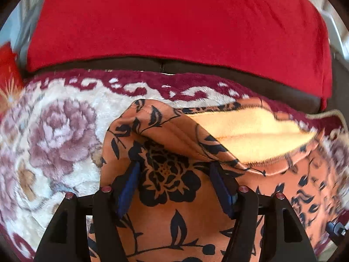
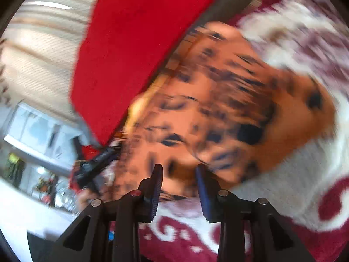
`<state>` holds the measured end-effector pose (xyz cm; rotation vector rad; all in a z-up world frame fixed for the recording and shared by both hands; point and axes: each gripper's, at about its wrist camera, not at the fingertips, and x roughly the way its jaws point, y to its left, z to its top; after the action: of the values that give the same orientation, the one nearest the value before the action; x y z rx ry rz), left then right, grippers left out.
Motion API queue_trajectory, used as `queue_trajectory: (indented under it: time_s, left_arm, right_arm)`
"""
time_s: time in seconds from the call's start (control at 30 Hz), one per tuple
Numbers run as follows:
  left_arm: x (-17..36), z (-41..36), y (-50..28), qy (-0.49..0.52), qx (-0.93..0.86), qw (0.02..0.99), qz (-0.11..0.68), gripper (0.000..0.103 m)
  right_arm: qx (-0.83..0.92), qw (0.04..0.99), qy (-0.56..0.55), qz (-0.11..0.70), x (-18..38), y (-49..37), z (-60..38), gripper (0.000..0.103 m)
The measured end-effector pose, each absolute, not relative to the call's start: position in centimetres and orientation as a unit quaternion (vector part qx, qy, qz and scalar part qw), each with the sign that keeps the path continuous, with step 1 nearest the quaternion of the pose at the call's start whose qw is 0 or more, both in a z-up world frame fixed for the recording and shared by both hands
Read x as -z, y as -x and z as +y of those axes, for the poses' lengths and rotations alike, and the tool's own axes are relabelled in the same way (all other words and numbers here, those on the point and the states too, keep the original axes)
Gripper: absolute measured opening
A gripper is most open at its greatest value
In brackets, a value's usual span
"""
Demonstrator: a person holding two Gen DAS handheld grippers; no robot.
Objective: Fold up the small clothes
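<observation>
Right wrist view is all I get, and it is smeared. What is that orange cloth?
Observer: A garment, orange with a black floral print, lying on a floral blanket.
Operator: Is it lying flat?
Observer: No. Its far edge is turned back, and a pale yellow lining shows.
Operator: Does the left gripper hold it?
Observer: No. The left gripper is open over the garment and pinches nothing.
</observation>
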<state>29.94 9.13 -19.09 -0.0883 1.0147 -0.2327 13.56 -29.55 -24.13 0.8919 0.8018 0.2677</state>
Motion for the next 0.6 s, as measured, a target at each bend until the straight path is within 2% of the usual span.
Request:
queue_trajectory:
  time_s: [0.07, 0.1, 0.13, 0.17, 0.27, 0.37, 0.4, 0.43, 0.47, 0.53, 0.6]
  left_arm:
    - [18.9, 11.1, -30.2, 0.094, 0.105, 0.868, 0.476, 0.067]
    - [18.8, 11.7, -30.1, 0.106, 0.095, 0.871, 0.47, 0.067]
    - [18.8, 12.6, -30.0, 0.116, 0.074, 0.877, 0.461, 0.067]
    - [18.8, 13.3, -29.9, 0.121, 0.055, 0.881, 0.454, 0.067]
    - [19.5, 15.3, -30.3, 0.134, 0.002, 0.883, 0.451, 0.067]
    - [20.7, 16.6, -31.0, 0.162, -0.004, 0.87, 0.466, 0.067]
    - [21.2, 16.7, -31.2, 0.166, -0.006, 0.868, 0.468, 0.067]
    - [21.2, 16.8, -31.2, 0.166, -0.008, 0.868, 0.468, 0.067]
    - [21.3, 16.8, -31.2, 0.166, -0.008, 0.866, 0.471, 0.067]
    - [21.5, 16.8, -31.3, 0.165, -0.005, 0.865, 0.473, 0.067]
    - [21.7, 16.7, -31.5, 0.163, -0.004, 0.867, 0.471, 0.067]
  right_arm:
    - [-0.135, 0.826, -0.412, 0.361, 22.5, -14.9, -29.9, 0.035]
    - [-0.133, 0.827, -0.415, 0.355, 22.1, -15.6, -30.2, 0.05]
    - [-0.128, 0.827, -0.426, 0.343, 21.7, -16.8, -30.9, 0.074]
    - [-0.121, 0.825, -0.441, 0.332, 21.6, -18.0, -31.6, 0.077]
    - [-0.106, 0.805, -0.48, 0.333, 22.3, -22.7, -33.4, 0.077]
    - [-0.103, 0.78, -0.508, 0.352, 23.5, -26.8, -34.2, 0.073]
    - [-0.09, 0.779, -0.509, 0.356, 23.8, -28.1, -34.5, 0.068]
    - [-0.078, 0.778, -0.506, 0.365, 24.3, -29.5, -34.6, 0.054]
    - [-0.069, 0.776, -0.504, 0.371, 24.8, -30.8, -34.7, 0.047]
    - [-0.056, 0.774, -0.499, 0.385, 25.8, -32.7, -34.7, 0.022]
    - [-0.017, 0.773, -0.475, 0.42, 26.5, -33.9, -34.2, 0.004]
